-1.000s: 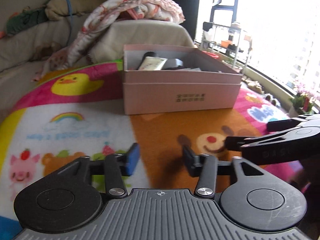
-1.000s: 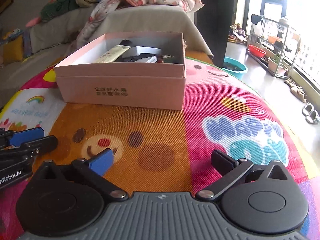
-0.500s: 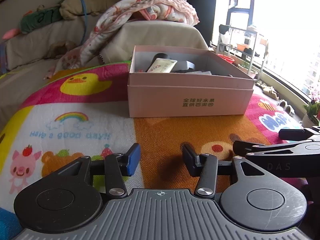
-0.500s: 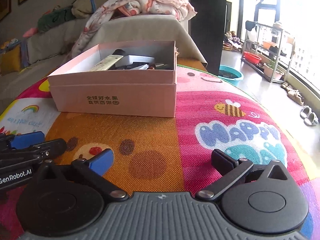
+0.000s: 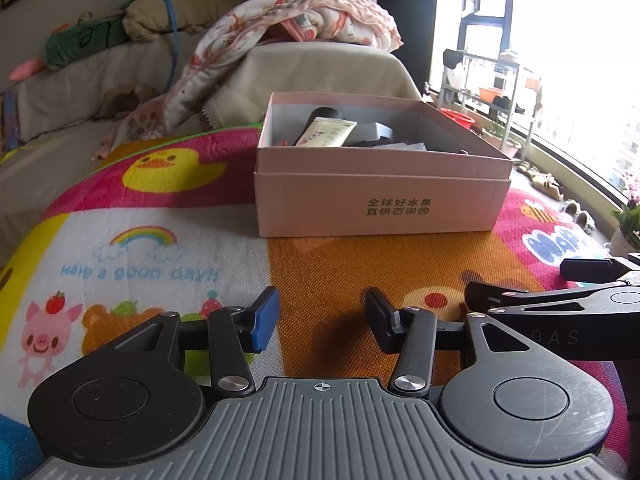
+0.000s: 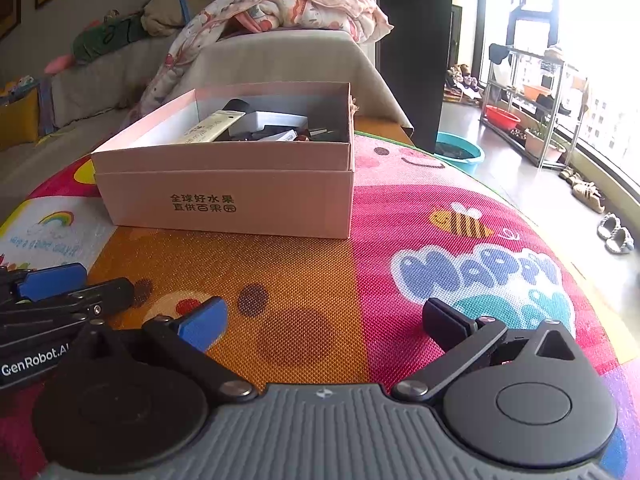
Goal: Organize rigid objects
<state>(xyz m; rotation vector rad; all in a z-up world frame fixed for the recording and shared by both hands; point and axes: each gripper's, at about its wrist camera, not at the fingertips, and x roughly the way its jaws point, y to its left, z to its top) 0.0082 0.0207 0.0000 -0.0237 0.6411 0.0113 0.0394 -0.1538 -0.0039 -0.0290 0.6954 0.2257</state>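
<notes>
At the bottom of the left wrist view my left gripper (image 5: 320, 320) hangs just above the play mat (image 5: 328, 280), its jaws parted with nothing between them. My right gripper (image 6: 324, 320), low in the right wrist view, is spread wider and is also empty; it shows again at the right edge of the left view, just beside the left one. Both sit over the orange panel with the smiling face.

Past them, in the middle of both frames, stands the pink box (image 5: 380, 208) on the mat, its top open. Inside I can see a cream tube (image 5: 328, 133) leaning toward the upper left corner of the box, a dark round cap behind it, a grey flat item and some smaller dark pieces I cannot identify. I see no loose object on the mat in front of me, so I judge the collecting part is mostly done.

If the next move is to tidy the contents or shift the box, I should come in over the near wall rather than against it, since thin cardboard would likely slide or buckle under a push. One gripper could steady a wall while the other reaches in. The tube looks easiest to pinch across its flat body.

Beyond the box, in the upper part of the frames, a covered sofa (image 5: 320, 68) carries a heaped patterned blanket (image 5: 304, 20).
</notes>
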